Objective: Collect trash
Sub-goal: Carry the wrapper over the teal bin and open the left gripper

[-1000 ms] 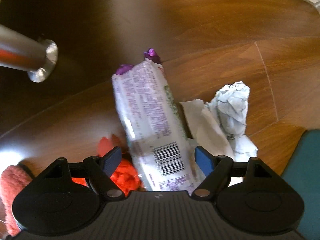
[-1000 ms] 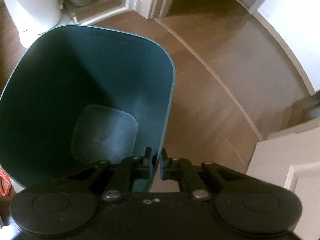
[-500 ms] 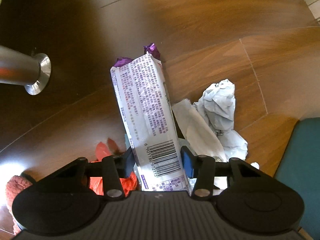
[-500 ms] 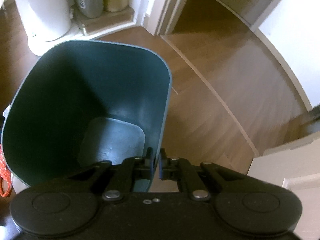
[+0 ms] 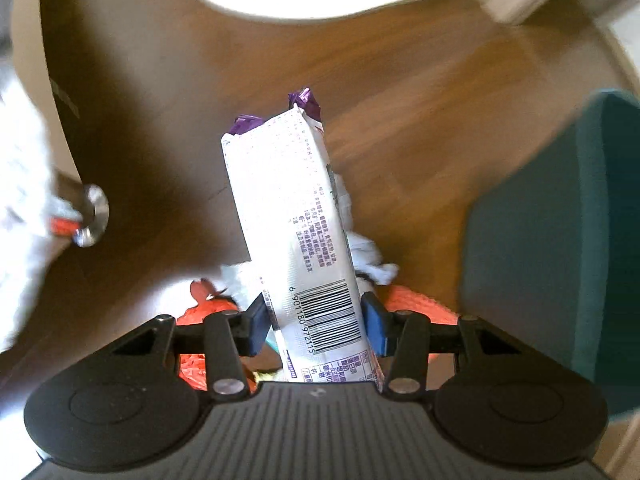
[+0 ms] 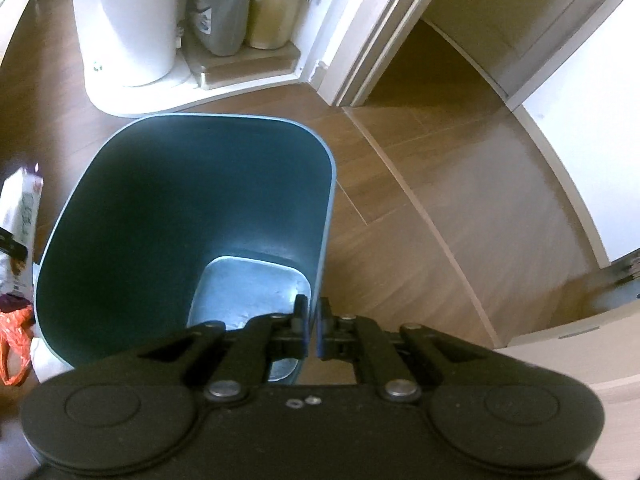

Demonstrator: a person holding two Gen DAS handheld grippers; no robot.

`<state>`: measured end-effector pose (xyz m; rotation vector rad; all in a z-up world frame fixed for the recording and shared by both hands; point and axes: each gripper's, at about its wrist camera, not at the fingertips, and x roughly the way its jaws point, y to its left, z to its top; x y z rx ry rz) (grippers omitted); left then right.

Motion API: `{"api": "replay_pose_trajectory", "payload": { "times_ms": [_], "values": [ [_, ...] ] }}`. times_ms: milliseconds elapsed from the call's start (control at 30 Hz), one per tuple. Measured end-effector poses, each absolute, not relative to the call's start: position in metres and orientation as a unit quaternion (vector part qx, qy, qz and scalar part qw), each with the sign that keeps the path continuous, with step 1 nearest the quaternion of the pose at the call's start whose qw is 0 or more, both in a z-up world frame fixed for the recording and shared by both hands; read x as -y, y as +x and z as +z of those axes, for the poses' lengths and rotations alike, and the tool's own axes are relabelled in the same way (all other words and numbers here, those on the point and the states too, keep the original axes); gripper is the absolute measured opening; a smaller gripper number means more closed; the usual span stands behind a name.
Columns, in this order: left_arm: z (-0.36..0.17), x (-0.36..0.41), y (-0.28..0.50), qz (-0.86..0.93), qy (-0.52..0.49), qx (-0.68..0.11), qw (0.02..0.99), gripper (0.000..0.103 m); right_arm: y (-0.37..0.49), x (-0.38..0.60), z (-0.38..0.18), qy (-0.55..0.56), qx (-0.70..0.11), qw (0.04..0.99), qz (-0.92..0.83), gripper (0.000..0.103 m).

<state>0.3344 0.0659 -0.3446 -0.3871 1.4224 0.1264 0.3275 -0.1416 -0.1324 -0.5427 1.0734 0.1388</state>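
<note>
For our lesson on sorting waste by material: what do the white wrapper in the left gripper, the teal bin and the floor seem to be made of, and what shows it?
White wrapper: looks like thin glossy plastic film, creased, printed with text and a barcode.
Teal bin: probably moulded plastic, smooth, matte, with a thin rounded rim.
Floor: wood-look planks with grain and seams, satin sheen; solid wood or laminate, cannot tell.

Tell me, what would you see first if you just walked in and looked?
First, the long white wrapper with a barcode, pinched in the left gripper and sticking up in the middle of the left view. Next, the big teal bin, empty inside, with the right gripper clamped on its near rim. Crumpled paper and orange netting lie on the floor behind the wrapper.
</note>
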Motion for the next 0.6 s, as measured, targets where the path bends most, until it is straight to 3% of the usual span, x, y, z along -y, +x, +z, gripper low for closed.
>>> {"api": "replay_pose_trajectory", "payload": {
  "times_ms": [267, 600],
  "values": [
    [-0.239, -0.043, 0.319, -0.022, -0.158, -0.59, 0.792, 0.047, 0.306, 0.114, -0.129, -0.282, -0.492, 0.82, 0.07, 0.003],
    [-0.202, 0.02, 0.314, -0.085, -0.119, -0.579, 0.802, 0.047, 0.291, 0.09, -0.125, -0.268, -0.462, 0.842, 0.074, 0.003]
  ]
}}
